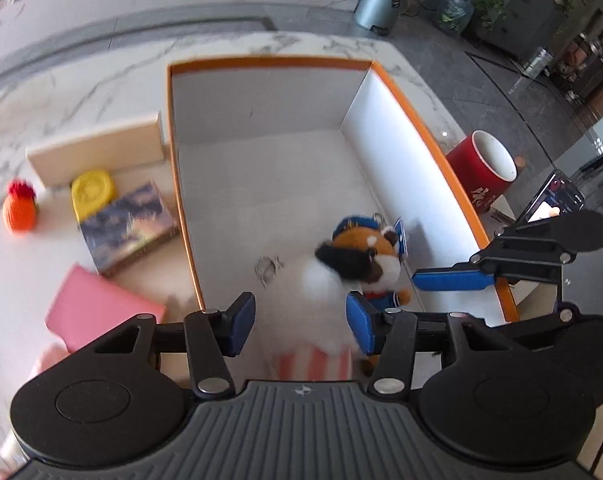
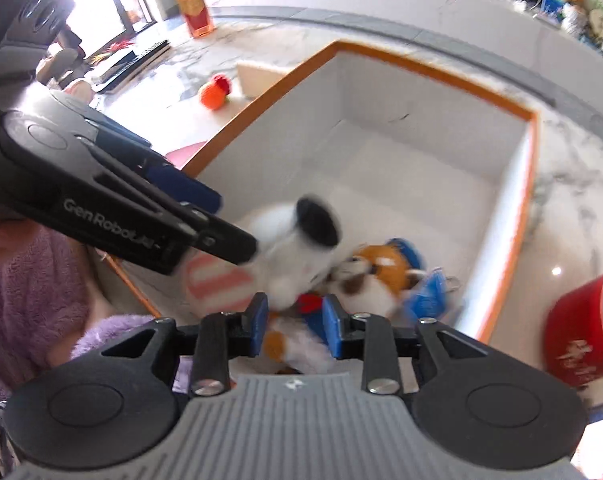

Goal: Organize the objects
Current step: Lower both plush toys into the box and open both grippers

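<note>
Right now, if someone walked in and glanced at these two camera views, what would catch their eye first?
Probably the big orange-rimmed box on the marble counter, with two plush toys at its near end: a blurred white dog plush with a pink-striped body, and an orange fox plush in a blue cap beside it. Both grippers, left gripper and right gripper, sit open over them, and a red mug stands outside the box's right wall.

The white plush (image 1: 321,280) is motion-blurred, its striped lower part hidden behind the left gripper (image 1: 299,320). Beside that plush, the small metal thing (image 1: 267,268) is too blurred to identify. The red cup (image 2: 585,328) is cut off by the frame edge.
</note>
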A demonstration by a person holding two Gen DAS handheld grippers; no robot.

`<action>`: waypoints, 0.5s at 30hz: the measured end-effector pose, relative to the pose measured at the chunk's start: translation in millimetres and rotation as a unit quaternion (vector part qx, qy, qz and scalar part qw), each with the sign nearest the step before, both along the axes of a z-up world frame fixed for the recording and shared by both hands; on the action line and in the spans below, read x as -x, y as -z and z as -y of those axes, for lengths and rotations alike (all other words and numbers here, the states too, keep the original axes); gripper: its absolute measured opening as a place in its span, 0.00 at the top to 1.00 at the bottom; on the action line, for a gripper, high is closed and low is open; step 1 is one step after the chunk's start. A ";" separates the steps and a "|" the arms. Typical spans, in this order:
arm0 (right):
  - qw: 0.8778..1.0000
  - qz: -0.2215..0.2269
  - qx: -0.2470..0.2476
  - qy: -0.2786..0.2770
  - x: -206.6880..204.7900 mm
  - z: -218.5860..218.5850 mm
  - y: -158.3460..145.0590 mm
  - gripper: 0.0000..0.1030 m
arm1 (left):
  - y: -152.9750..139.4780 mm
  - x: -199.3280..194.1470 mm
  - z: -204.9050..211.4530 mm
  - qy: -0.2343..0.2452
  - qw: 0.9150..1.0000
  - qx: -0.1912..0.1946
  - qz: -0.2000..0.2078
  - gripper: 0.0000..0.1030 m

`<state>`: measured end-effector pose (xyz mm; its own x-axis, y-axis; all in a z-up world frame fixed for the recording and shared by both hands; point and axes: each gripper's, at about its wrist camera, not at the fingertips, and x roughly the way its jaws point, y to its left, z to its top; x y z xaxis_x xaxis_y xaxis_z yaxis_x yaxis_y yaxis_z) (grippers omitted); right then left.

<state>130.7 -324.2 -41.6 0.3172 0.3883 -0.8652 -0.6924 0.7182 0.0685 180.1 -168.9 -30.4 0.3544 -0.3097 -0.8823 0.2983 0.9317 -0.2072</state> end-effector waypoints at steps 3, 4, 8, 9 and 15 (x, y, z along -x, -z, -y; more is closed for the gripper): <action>0.999 0.007 0.046 -0.005 -10.7 -5.8 -4.7 0.66 | -2.0 -8.3 14.1 0.057 0.998 -0.007 -0.004 0.40; 0.998 0.005 0.059 -0.008 -15.7 -7.3 -2.2 0.64 | -0.5 -10.6 17.4 0.071 0.997 -0.003 -0.011 0.40; 0.994 0.018 0.100 -0.041 -22.8 -3.3 3.0 0.62 | 12.2 -16.3 30.7 0.101 0.994 -0.028 -0.007 0.36; 0.993 0.022 0.107 -0.052 -23.3 -5.2 5.2 0.57 | 16.8 -16.9 34.2 0.108 0.993 -0.044 -0.002 0.36; 0.987 0.026 0.134 -0.085 -24.1 -10.6 19.6 0.51 | 26.6 -18.8 33.2 0.118 0.991 -0.055 -0.008 0.49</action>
<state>154.8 -313.6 -61.3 0.3128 0.1997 -0.9286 -0.8027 0.5783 -0.1461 198.9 -202.1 -56.9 0.2689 -0.2837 -0.9204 0.5082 0.8536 -0.1146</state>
